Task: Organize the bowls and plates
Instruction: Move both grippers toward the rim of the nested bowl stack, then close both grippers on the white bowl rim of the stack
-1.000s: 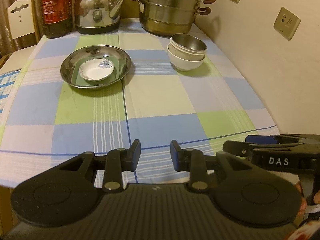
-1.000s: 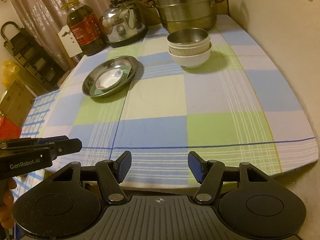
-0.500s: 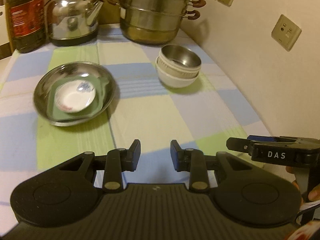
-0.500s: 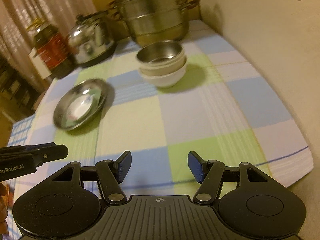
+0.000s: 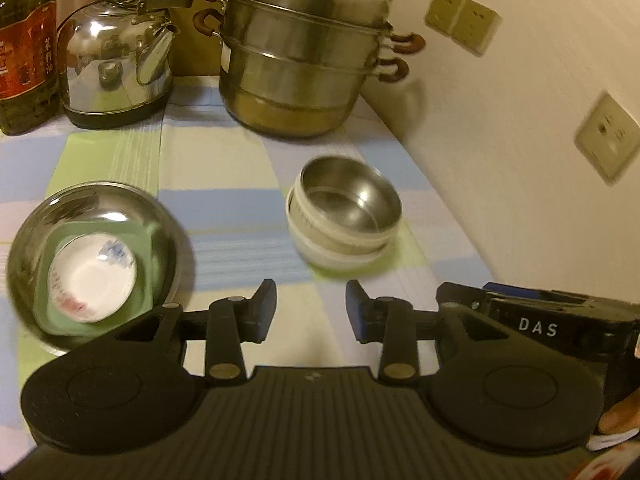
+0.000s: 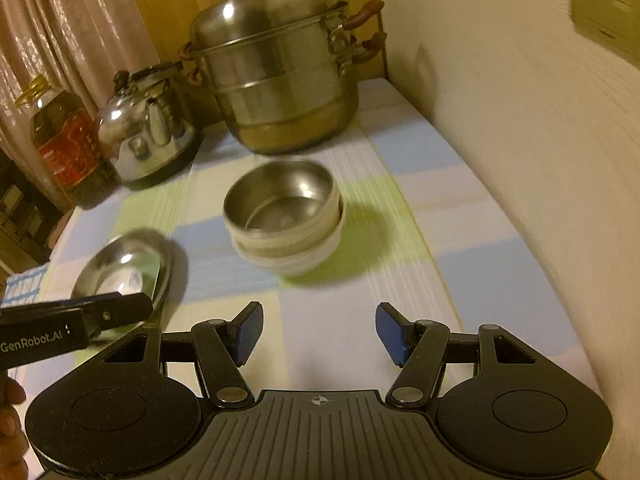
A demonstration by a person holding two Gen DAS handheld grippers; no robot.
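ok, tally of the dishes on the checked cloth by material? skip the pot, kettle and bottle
Steel: 2, the wide shallow steel plate and the steel bowl on top of the bowl stack.
White ceramic: 3, the small white saucer and two white bowls under the steel bowl.
Green: 1, the square green dish between saucer and plate.
Total: 6.

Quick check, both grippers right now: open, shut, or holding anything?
Left gripper: jaws opening, nothing between them, holding nothing.
Right gripper: open, empty, short of the stacked bowls.
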